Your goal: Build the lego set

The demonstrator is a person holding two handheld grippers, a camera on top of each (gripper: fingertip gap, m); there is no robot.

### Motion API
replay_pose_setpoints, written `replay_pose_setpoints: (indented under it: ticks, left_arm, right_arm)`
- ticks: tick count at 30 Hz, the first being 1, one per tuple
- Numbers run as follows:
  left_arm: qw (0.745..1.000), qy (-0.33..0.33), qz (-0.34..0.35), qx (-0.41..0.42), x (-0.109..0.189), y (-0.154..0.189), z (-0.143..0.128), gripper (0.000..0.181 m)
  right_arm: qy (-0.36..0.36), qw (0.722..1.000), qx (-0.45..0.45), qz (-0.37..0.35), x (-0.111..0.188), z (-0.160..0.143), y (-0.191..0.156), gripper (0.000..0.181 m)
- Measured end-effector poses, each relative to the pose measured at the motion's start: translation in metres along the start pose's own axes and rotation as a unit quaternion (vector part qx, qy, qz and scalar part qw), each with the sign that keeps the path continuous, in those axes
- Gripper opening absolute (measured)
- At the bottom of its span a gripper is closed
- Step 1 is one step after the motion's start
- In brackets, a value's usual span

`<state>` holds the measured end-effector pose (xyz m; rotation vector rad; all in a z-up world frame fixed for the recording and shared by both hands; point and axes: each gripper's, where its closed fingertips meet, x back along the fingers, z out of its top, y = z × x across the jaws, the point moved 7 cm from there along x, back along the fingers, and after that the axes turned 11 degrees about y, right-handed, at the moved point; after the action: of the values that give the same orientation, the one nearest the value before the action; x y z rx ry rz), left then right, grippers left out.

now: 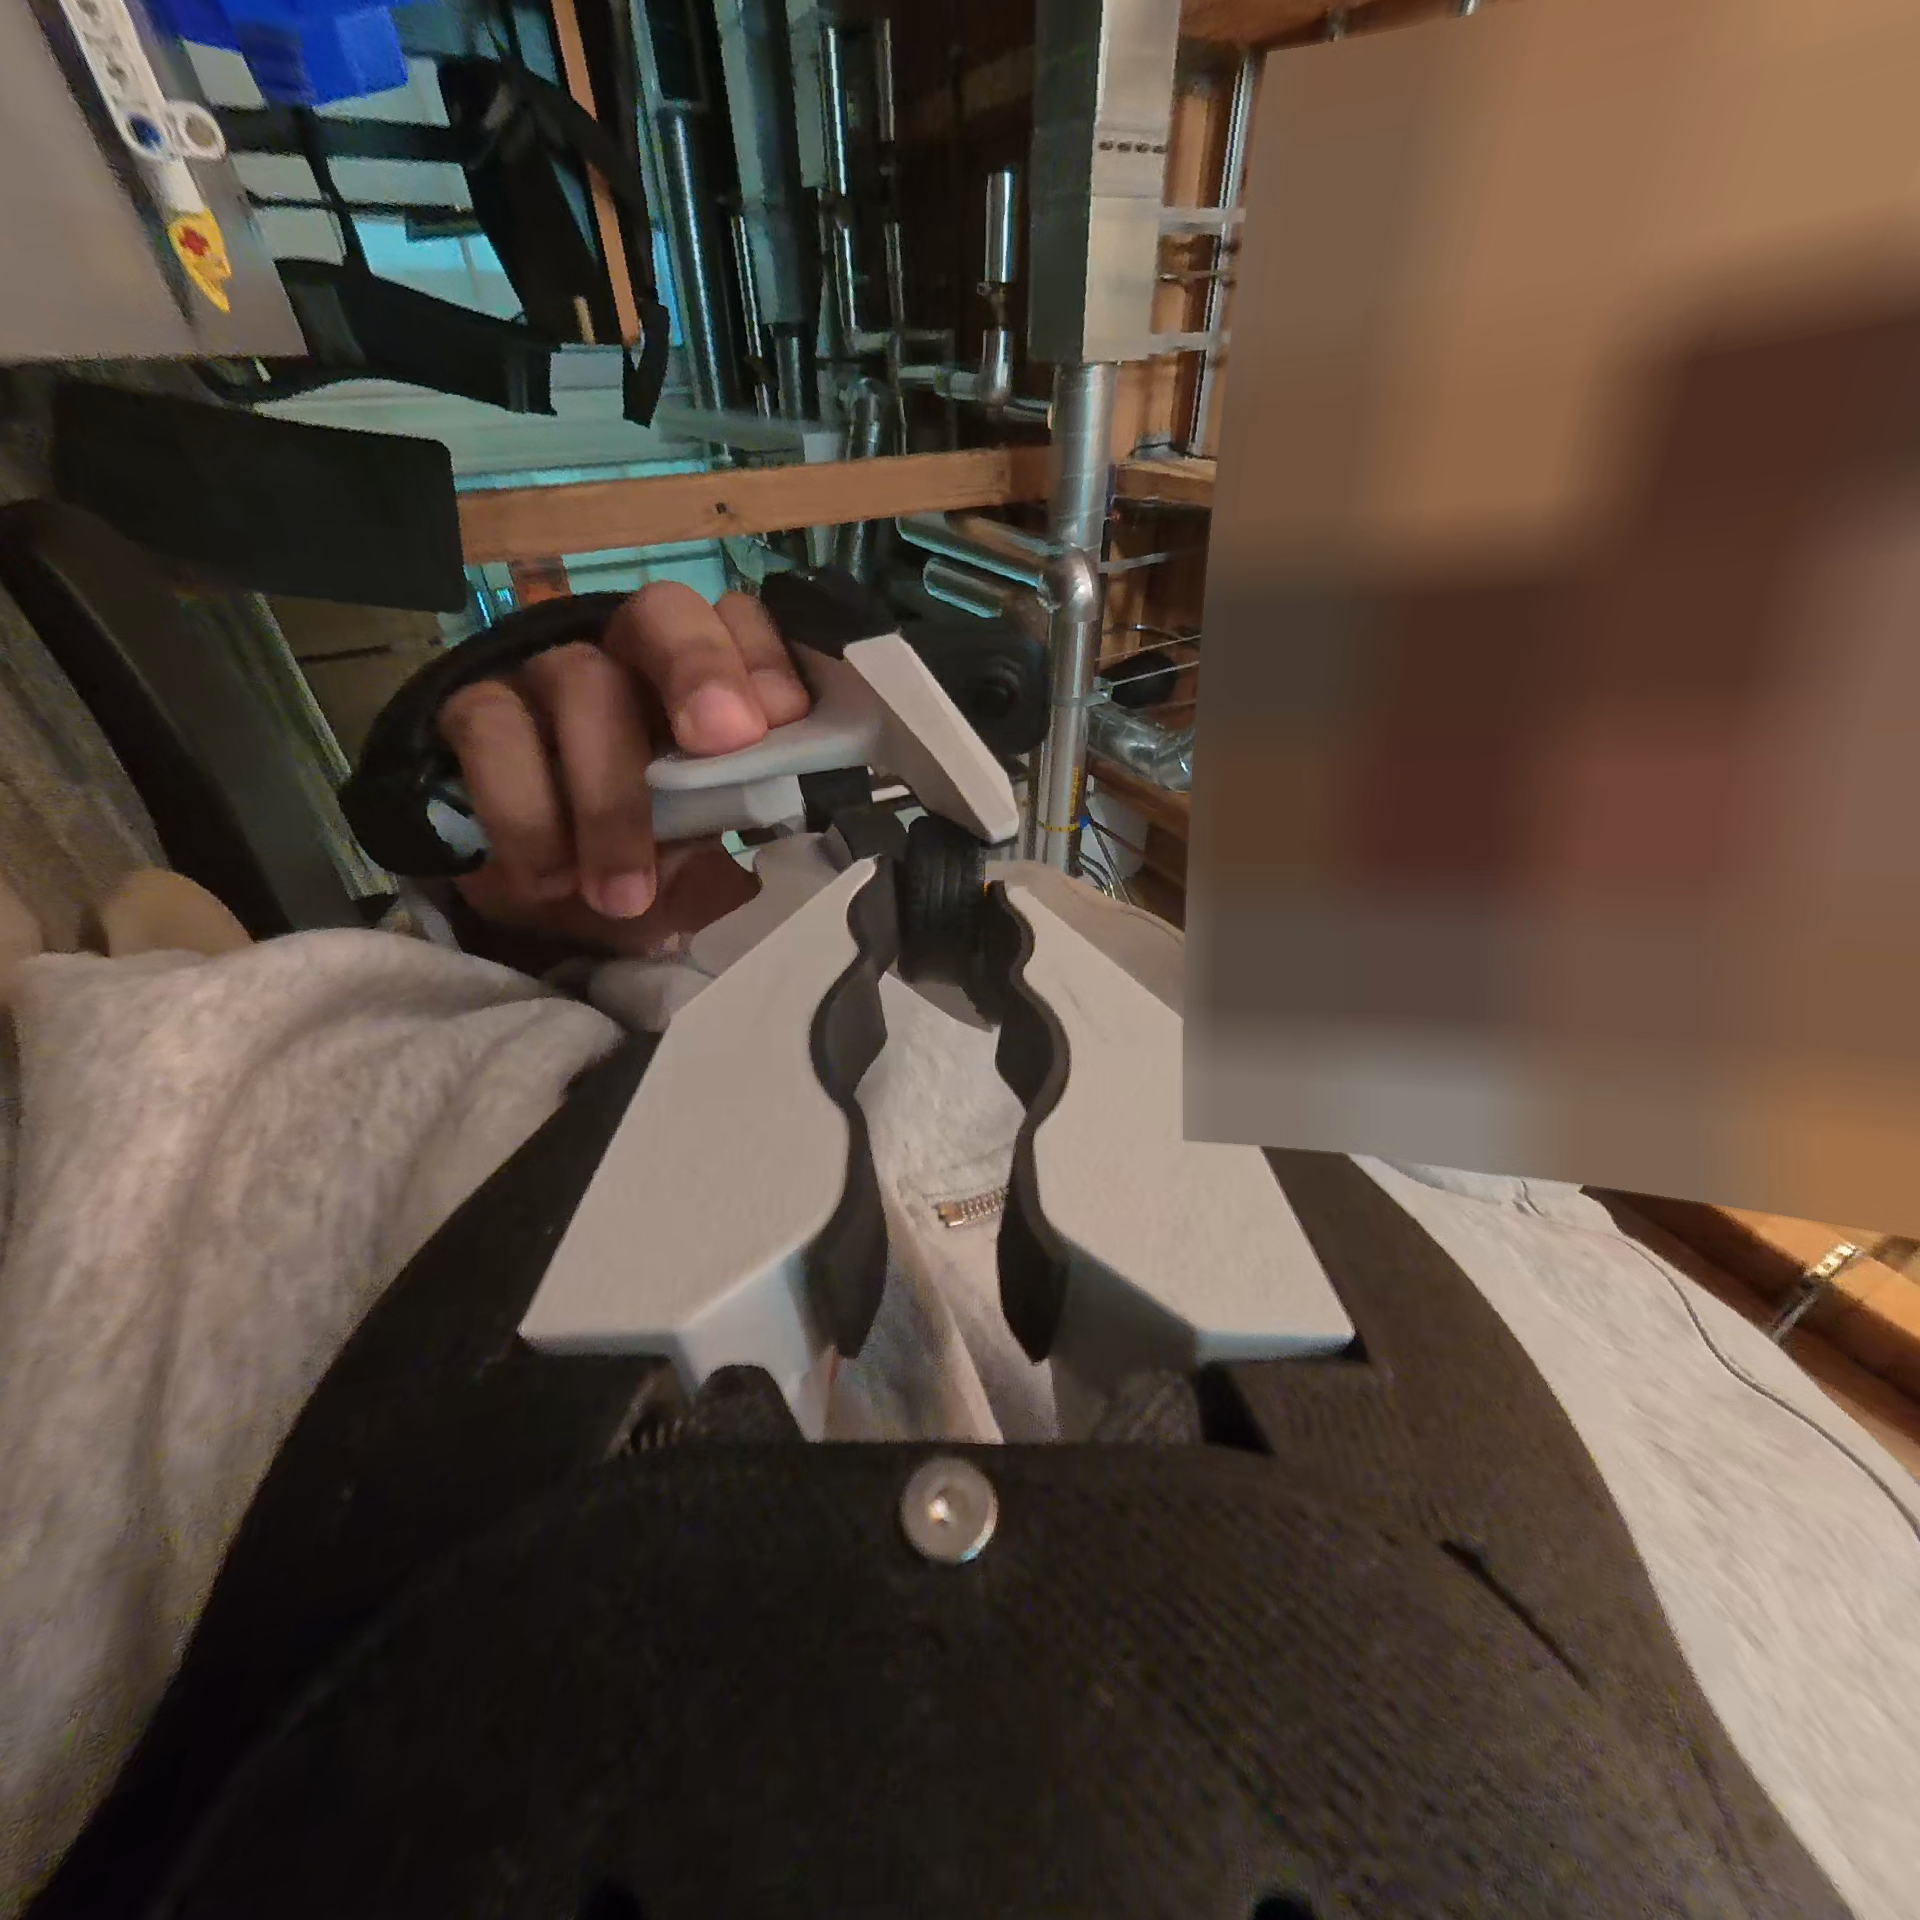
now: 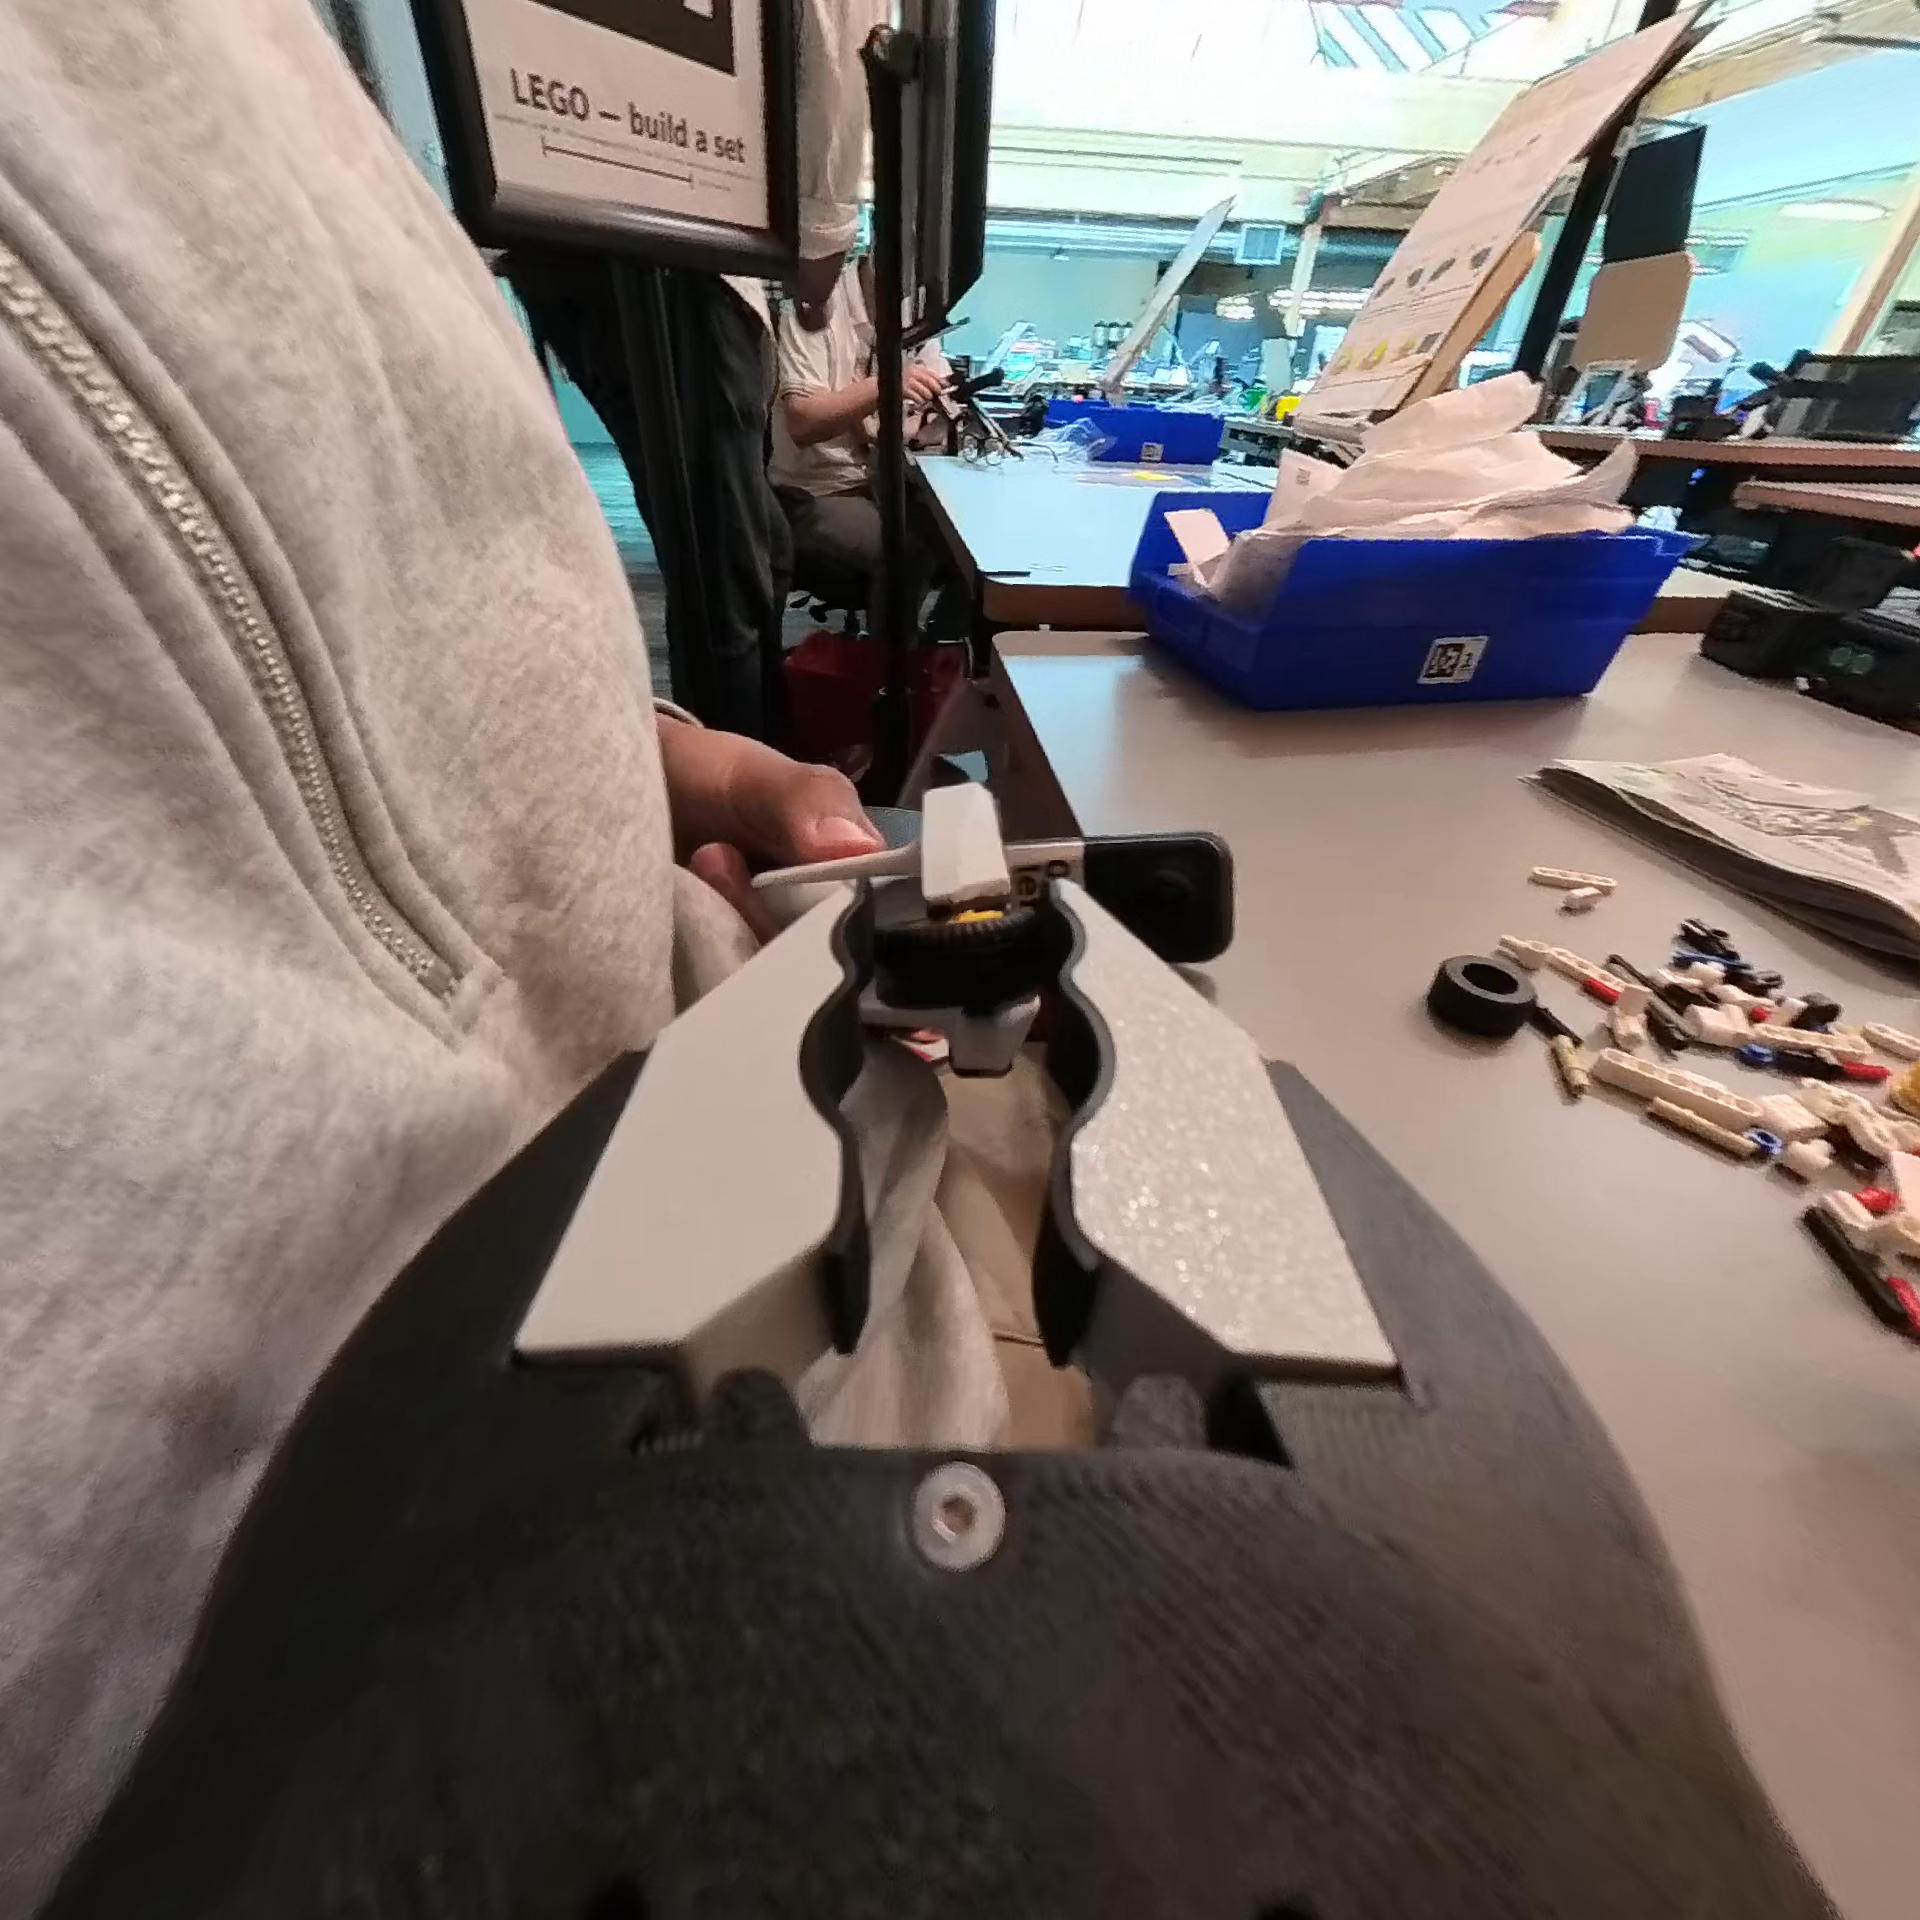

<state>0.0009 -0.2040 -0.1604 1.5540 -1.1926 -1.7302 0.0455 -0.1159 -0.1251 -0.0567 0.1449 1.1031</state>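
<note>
I am holding a small black wheel (image 1: 940, 914) up in the air, close to my gray hoodie (image 2: 260, 727). In the left view it is sitting in the middle of the frame, right at my tool tips. My left tool (image 1: 935, 920) is pinching the wheel by its round tread. My right tool (image 1: 920, 816) is coming in from the upper left of that frame, and its tips are meeting the wheel too.

In the right view, my right tool (image 2: 951, 951) is pinching the same wheel near the middle of the frame. I am seeing a yellow hub (image 2: 977, 916) in the wheel and a small gray piece (image 2: 982, 1039) under it. I cannot tell if the tire is fully pushed on.

I think I am pressing the tire onto its hub. To do this well, I should be squeezing softly and pushing straight, not at a slant. If I am pinching too hard, the wheel may pop out and fall in my lap.

The other pieces (image 2: 1714, 1049) are lying on the desk (image 2: 1299, 831) at the right of the frame, with a loose tire (image 2: 1481, 995) beside them.
</note>
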Motion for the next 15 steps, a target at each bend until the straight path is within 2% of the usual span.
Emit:
replay_pose_setpoints:
  ticks: [3, 7, 10, 12, 15]
  left_arm:
    - [1.0, -0.021, -0.007, 0.012, -0.003, 0.0, -0.004, 0.014]
    - [0.999, -0.03, 0.021, -0.004, -0.004, -0.003, -0.007, 0.014]
    - [0.999, -0.014, 0.022, -0.03, -0.006, 0.001, -0.003, 0.015]
    - [0.998, 0.005, 0.029, -0.054, -0.004, 0.004, 0.001, 0.015]
    - [0.997, 0.042, 0.024, -0.064, 0.001, 0.009, 0.008, 0.015]
  right_arm:
    - [0.009, 0.999, -0.02, 0.031, 0.002, 0.002, -0.002, 0.029]
    - [-0.015, 0.998, -0.038, 0.051, 0.007, 0.0, -0.003, 0.03]
    - [-0.017, 1.0, -0.01, 0.011, 0.007, 0.004, -0.001, 0.031]
    - [-0.013, 0.998, 0.042, -0.041, 0.009, 0.008, 0.002, 0.044]
    - [-0.038, 0.989, 0.119, -0.08, 0.012, 0.009, 0.0, 0.04]
